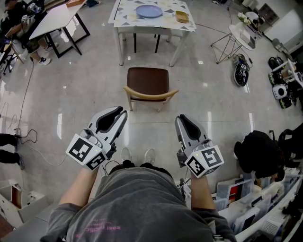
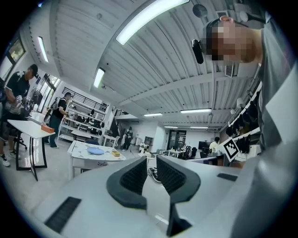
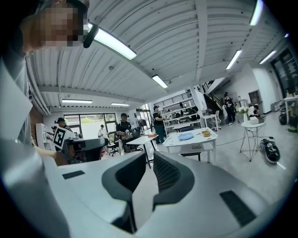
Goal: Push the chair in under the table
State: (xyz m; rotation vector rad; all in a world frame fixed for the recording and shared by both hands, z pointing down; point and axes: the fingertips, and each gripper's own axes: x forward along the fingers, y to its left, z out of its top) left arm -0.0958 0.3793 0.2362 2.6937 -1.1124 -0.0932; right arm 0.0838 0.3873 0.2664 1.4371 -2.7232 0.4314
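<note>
A chair (image 1: 147, 84) with a brown seat and a curved wooden backrest stands on the floor in the head view, its backrest toward me and a stretch of floor between it and the white table (image 1: 124, 18). A blue plate (image 1: 149, 11) and a small tan box (image 1: 182, 17) sit on that table. My left gripper (image 1: 117, 112) (image 2: 151, 166) and right gripper (image 1: 182, 119) (image 3: 148, 161) are held level in front of me, short of the backrest and not touching it. Each has its jaws slightly apart with nothing between them. In the gripper views the table (image 2: 79, 159) (image 3: 201, 142) shows ahead; the chair is hidden.
A second white table (image 1: 56, 18) with people beside it stands at the back left. A small round side table (image 1: 242, 35) and a black-and-white device (image 1: 241, 74) are at the back right. A black bag (image 1: 258, 152) and shelves of boxes (image 1: 255, 208) crowd my right. A cable (image 1: 29, 137) lies on the floor at left.
</note>
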